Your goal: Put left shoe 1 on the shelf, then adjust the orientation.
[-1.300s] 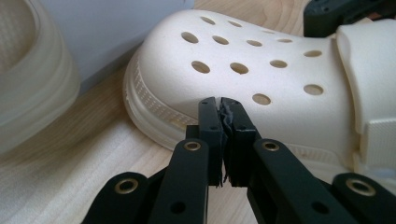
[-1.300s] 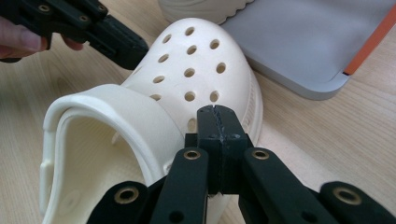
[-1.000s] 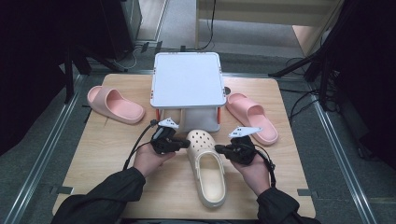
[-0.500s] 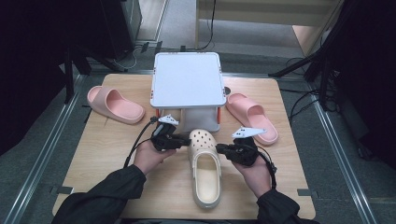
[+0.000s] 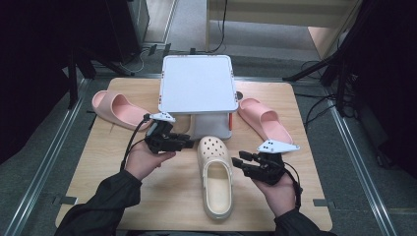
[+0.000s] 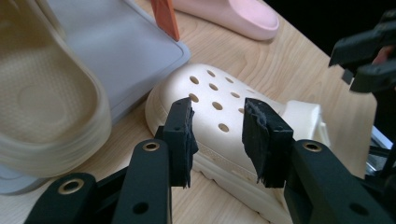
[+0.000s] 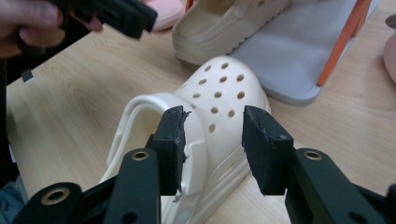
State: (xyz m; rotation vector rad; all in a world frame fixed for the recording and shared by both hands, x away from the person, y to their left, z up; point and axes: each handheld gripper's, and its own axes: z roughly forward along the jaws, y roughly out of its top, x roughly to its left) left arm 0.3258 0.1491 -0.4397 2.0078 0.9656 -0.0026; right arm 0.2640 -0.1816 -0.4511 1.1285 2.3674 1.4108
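A cream foam clog is seen lying flat on the wooden table, toe toward a grey two-tier rack, between the left gripper and right gripper. Both sets of jaws have just been opening and stand apart, nothing clamped. The perforated shoe is judged light, springy and matte; its thick side wall or heel strap is best pinched.

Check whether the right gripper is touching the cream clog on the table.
Apart. The high view shows the right gripper clear of the cream clog, bare table between them; its jaws have just been opening, nothing between them.
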